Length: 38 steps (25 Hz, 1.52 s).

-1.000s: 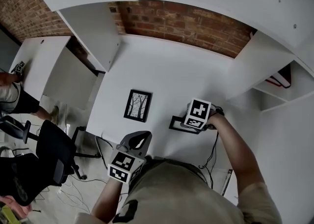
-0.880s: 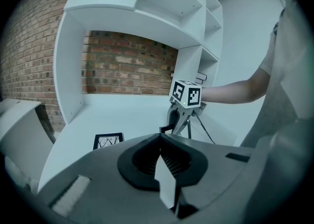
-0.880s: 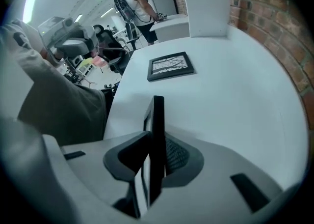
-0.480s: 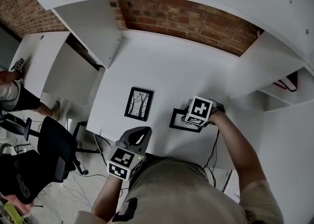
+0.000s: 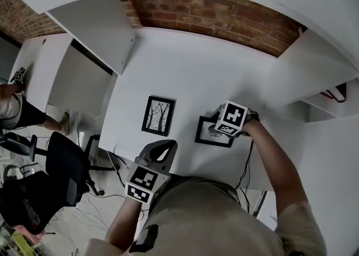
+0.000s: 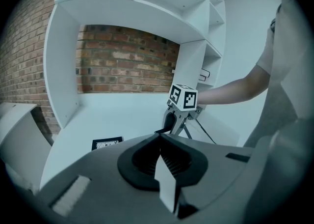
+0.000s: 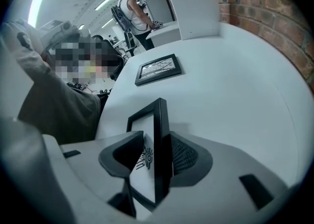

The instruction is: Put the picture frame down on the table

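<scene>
Picture frame [image 5: 210, 135] — right of second frame [image 5: 158, 115] on counter [image 5: 185, 75], loose between right gripper's [image 7: 156, 144] just-widened jaws; best withdrawn straight, without tipping it — left gripper [image 6: 159, 137] closed, empty.

Table [image 5: 190, 81] smooth matt white; back wall [image 5: 224, 16] rough brick; picture frame [image 5: 210, 135] smooth matt blk.

The scene has 1 white table [image 5: 190, 69] and 2 picture frames: 1 tree-print frame [image 5: 157, 115] and 1 black frame [image 5: 206, 137]. There are 2 grippers, the left gripper [image 5: 164, 146] and the right gripper [image 5: 217, 128]. Each carries 1 marker cube, making 2 cubes: the left cube [image 5: 142, 184] and the right cube [image 5: 232, 119]. There is 1 black office chair [image 5: 63, 166], 1 black cable [image 5: 245, 165], and 1 other person [image 5: 12, 106] at the far left.
</scene>
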Motion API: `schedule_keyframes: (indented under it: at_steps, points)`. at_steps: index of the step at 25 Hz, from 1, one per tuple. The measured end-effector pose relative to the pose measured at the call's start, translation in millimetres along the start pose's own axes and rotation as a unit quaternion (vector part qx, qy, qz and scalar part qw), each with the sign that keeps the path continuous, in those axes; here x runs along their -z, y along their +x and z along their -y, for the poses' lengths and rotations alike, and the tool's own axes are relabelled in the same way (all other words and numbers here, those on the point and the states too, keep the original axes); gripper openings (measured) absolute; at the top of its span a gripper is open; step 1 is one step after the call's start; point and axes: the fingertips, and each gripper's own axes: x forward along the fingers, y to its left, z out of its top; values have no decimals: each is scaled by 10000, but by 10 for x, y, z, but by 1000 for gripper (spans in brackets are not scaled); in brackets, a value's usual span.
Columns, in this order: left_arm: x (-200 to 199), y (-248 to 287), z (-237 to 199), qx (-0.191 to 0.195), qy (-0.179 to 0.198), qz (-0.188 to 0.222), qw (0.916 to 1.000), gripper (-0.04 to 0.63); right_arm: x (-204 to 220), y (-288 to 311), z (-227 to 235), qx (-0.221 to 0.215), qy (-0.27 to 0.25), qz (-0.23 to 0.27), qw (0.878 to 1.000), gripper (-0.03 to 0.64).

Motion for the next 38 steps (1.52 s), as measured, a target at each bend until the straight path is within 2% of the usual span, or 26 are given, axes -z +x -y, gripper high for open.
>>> schedule_keyframes:
  at_steps: [17,21,27,33,38]
  points:
    - [32,172,-40,-5,38,-204,9998,4,38,103,200,-46,12,409,9992,173]
    - [78,198,-41,-45,110,-292,9995,3,80,148,316,420,-268,323,9982,163]
    - [74,195,-25,-37,118,-298,9995,5,95,154,338,443,-162,413,9980,166]
    - [58,194,-12,-53,124,-269,9995,4,91,137,365,646,-240,469,9965,192]
    - [15,195,7,-60,143,-198,9997,4,131,21,440,1112,-147,464,9926,202]
